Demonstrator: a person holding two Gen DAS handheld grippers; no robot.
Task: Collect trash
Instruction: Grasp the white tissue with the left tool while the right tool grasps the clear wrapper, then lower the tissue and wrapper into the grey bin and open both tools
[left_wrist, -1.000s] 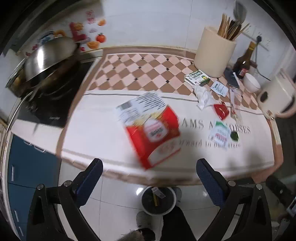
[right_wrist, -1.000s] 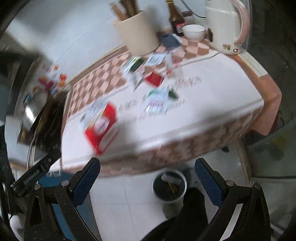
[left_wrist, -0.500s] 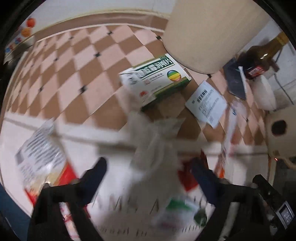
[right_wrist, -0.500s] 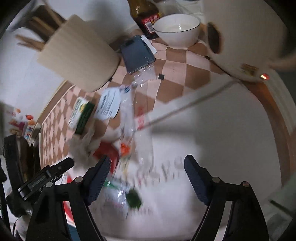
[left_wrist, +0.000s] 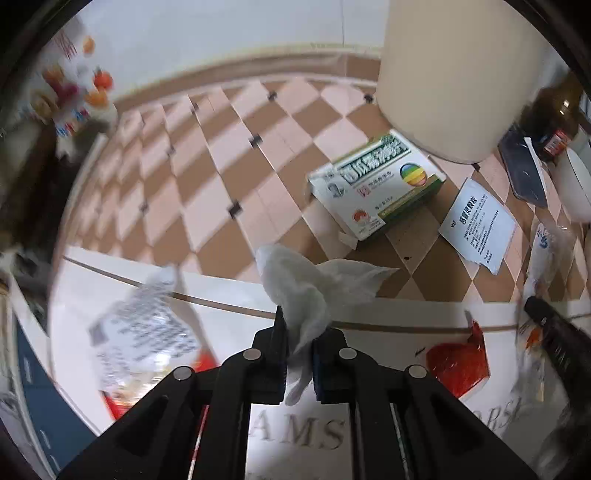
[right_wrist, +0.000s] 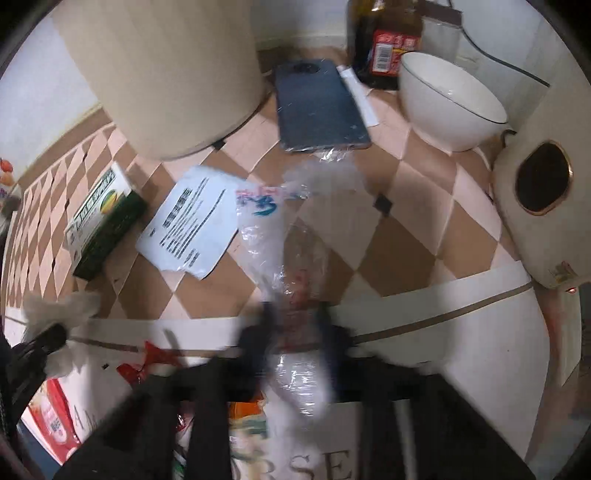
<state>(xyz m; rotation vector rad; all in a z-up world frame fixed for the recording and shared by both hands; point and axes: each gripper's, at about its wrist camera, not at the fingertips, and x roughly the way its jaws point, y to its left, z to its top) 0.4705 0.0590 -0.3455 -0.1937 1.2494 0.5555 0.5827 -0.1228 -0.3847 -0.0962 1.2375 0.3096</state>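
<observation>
My left gripper is shut on a crumpled white tissue and holds it just above the counter. My right gripper is shut on a clear plastic wrapper with blue and red print; this view is blurred. More trash lies around: a green and white medicine box, a white printed leaflet, a red wrapper and a red and white snack bag. The tissue and the left gripper also show in the right wrist view at the far left.
A cream utensil holder, a dark phone, a brown sauce bottle, a white bowl and a cream kettle stand at the back of the counter. The counter has a checked mat and a white cloth.
Both grippers have moved from above the floor to the counter and have gone from open to shut. The left took the tissue, the right took the plastic wrapper.
</observation>
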